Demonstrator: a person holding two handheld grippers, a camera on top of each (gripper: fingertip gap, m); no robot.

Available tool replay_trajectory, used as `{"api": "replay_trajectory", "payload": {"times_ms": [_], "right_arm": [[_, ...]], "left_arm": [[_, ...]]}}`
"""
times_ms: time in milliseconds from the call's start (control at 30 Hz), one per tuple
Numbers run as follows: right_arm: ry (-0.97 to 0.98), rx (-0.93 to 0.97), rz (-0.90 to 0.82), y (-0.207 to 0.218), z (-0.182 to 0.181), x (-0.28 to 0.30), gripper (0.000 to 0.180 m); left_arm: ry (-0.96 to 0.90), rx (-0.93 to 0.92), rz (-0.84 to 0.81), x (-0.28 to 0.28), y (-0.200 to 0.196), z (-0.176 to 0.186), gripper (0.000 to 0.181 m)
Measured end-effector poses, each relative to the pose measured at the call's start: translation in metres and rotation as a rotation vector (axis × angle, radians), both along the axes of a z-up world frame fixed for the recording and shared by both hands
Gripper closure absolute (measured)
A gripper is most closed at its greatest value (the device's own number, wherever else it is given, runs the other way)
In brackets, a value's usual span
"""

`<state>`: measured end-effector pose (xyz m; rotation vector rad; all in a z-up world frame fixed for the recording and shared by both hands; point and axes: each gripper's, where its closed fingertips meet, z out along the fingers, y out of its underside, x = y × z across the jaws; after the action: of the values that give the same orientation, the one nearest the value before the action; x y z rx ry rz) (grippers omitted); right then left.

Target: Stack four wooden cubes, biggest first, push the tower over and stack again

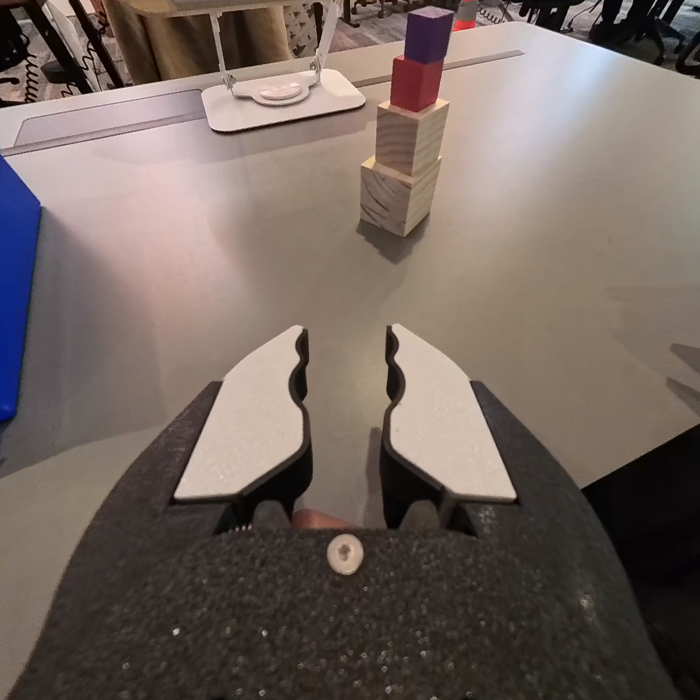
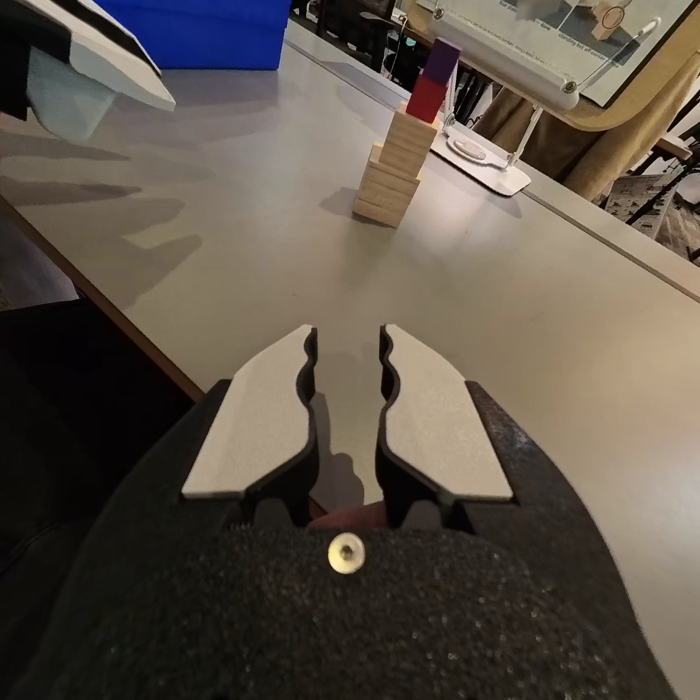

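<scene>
A tower of four cubes stands on the grey table (image 1: 189, 265). From the bottom: a large plain wooden cube (image 1: 397, 199), a smaller plain wooden cube (image 1: 411, 140), a red cube (image 1: 414, 85), a purple cube (image 1: 428, 36) on top. The same tower shows in the right wrist view: large cube (image 2: 384, 193), second cube (image 2: 409, 146), red cube (image 2: 426, 100), purple cube (image 2: 441, 62). My left gripper (image 1: 346, 335) is open and empty, well short of the tower. My right gripper (image 2: 348, 335) is open and empty, also well back. The left gripper's finger (image 2: 113, 72) shows at the right wrist view's upper left.
A blue box (image 1: 15, 288) stands at the table's left, and shows in the right wrist view (image 2: 197, 34). A white stand base (image 1: 284, 102) sits behind the tower, holding a tilted board (image 2: 568, 45). The table's near edge (image 2: 113, 314) runs by my right gripper. There is about 20 cm between the tips of the two grippers. The right gripper is farther from the large plain wooden cube (image 1: 397, 199), some 20 cm, than the left, some 15 cm.
</scene>
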<state>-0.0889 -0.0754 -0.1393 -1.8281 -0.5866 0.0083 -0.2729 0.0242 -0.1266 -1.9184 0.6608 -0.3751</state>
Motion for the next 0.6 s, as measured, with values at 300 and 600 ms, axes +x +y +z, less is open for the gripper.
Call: {"api": "replay_trajectory", "payload": {"times_ms": [300,600], "right_arm": [[-0.074,-0.081,0.214,0.029,0.005,-0.028,0.162],[-0.041,-0.792,0.516,0.102,-0.022,-0.154,0.180]], "left_arm": [[0.032,0.030,-0.037,0.003,-0.003,0.007,0.143],[0.009,0.038,0.000,-0.011,0.009,0.010,0.144]]}}
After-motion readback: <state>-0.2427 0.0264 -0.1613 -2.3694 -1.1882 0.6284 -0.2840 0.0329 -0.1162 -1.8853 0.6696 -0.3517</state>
